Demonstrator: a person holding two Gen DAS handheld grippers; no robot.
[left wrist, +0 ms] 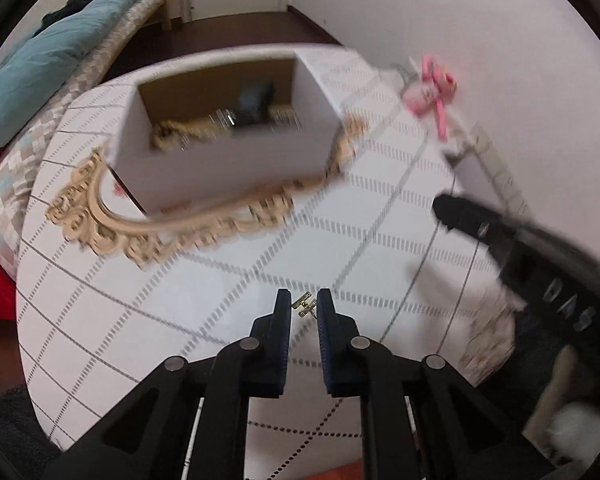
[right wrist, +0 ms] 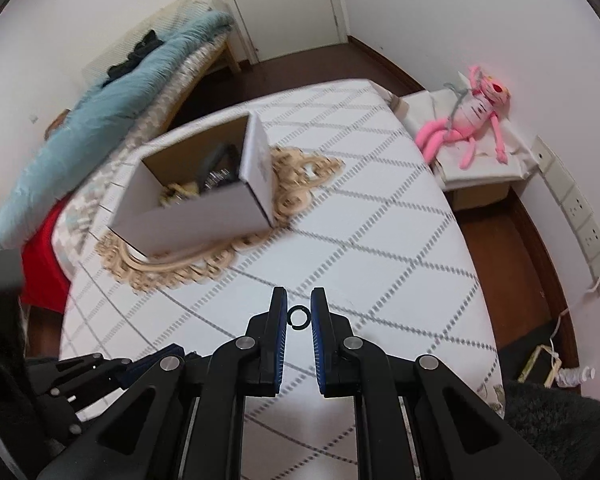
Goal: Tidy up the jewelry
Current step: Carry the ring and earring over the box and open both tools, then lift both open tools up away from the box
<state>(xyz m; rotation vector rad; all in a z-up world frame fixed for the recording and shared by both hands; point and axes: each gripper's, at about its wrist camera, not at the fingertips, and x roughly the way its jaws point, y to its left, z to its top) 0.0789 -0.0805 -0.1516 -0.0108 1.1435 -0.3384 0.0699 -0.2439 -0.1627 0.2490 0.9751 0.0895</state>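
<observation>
My left gripper [left wrist: 304, 306] is shut on a small gold earring [left wrist: 305, 305], pinched at the fingertips above the checked tablecloth [left wrist: 204, 280]. My right gripper [right wrist: 299, 316] is shut on a small dark ring [right wrist: 299, 317], held upright between its tips. Ahead of both stands an open white cardboard box [left wrist: 220, 156] [right wrist: 192, 208] with dark and gold jewelry pieces inside. It rests on an ornate cream-framed tray [left wrist: 112, 228] [right wrist: 172, 268]. In the left wrist view the right gripper's black body [left wrist: 520, 240] shows blurred at the right. The left gripper's side [right wrist: 84, 372] shows low left in the right wrist view.
A pink plush toy [right wrist: 472, 120] sits on a low white stand [right wrist: 480, 172] by the wall, beyond the table's right edge. A bed with a teal blanket [right wrist: 100, 120] lies to the left. A door [right wrist: 284, 4] is at the back. Wall sockets [right wrist: 580, 216] and cables are at right.
</observation>
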